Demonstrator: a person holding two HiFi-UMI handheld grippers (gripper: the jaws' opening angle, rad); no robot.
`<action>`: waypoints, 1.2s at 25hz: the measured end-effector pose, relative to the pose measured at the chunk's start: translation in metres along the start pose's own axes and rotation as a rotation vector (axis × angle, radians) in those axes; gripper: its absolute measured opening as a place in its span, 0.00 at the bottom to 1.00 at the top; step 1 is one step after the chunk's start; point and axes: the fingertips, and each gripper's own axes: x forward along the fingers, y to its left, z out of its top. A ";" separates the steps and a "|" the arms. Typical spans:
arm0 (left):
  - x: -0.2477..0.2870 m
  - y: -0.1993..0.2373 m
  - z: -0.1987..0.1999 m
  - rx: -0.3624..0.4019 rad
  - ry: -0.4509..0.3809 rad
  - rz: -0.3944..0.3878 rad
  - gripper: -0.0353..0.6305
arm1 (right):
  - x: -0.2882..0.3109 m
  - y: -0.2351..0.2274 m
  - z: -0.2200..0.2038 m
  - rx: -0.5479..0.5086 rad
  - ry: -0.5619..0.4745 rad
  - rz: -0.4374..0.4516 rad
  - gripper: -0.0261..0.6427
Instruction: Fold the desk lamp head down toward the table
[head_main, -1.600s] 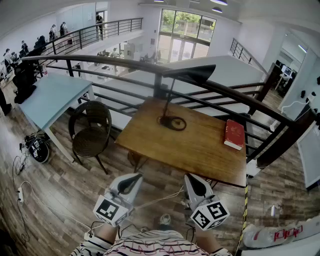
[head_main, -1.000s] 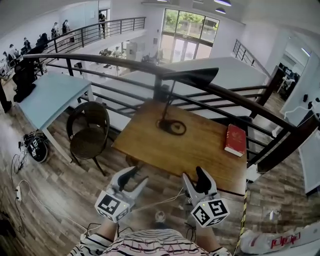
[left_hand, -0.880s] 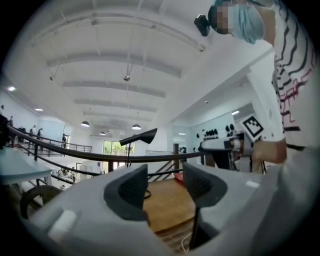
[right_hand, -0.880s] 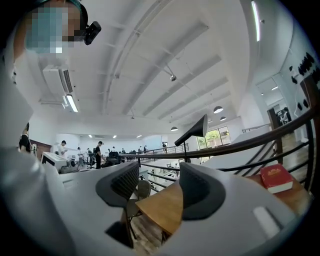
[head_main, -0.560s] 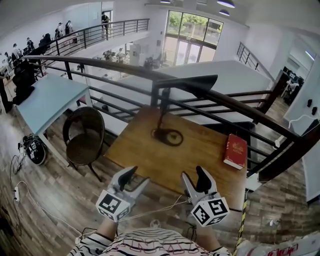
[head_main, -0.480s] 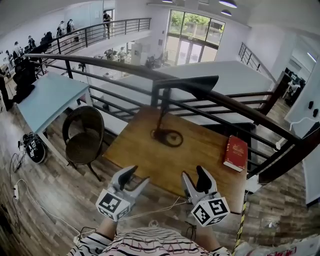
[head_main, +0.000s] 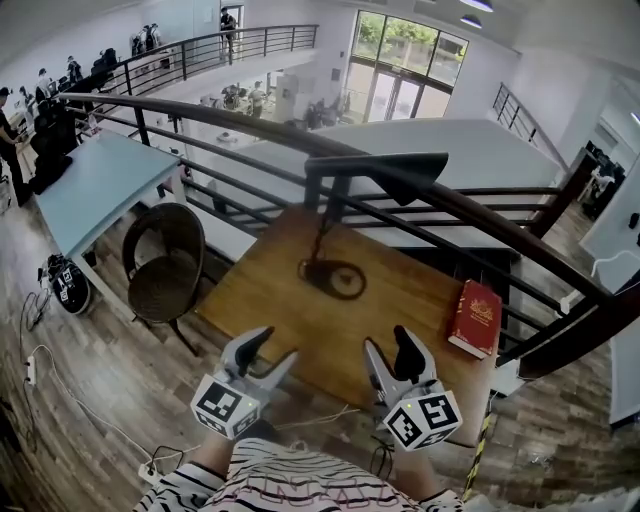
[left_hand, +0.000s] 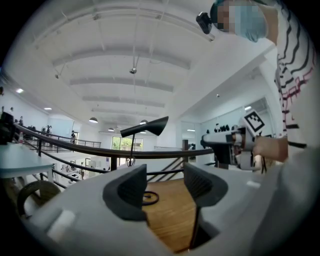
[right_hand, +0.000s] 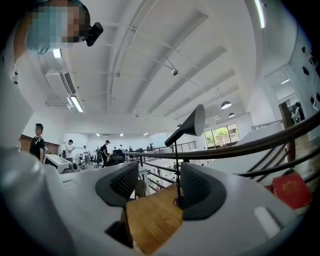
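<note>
a wicker chair (head_main: 165, 265) stands on the floor off the left edge of the wooden bench (head_main: 400, 325). the left tongs (head_main: 275, 347) hover level at the bench's near edge, jaws partly apart, having just been opening, with nothing between them. the desk lamp (head_main: 335, 279) stands toward the far edge, well apart from both tongs. its round base is flat on the wood and the black lamp head (head_main: 398, 166) is raised on a thin stem. the right tongs (head_main: 390, 345) hover at the near edge too, jaws wide, just opened further, empty. a red book (head_main: 474, 318) lies by the right edge.
</note>
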 end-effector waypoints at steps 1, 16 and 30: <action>0.003 0.007 -0.002 -0.004 0.000 0.002 0.40 | 0.007 -0.001 -0.001 0.002 0.002 0.000 0.41; 0.103 0.123 0.011 -0.023 -0.013 -0.168 0.40 | 0.122 -0.043 0.023 -0.017 -0.049 -0.155 0.41; 0.187 0.229 0.030 0.015 -0.030 -0.353 0.40 | 0.208 -0.064 0.065 -0.124 -0.124 -0.371 0.41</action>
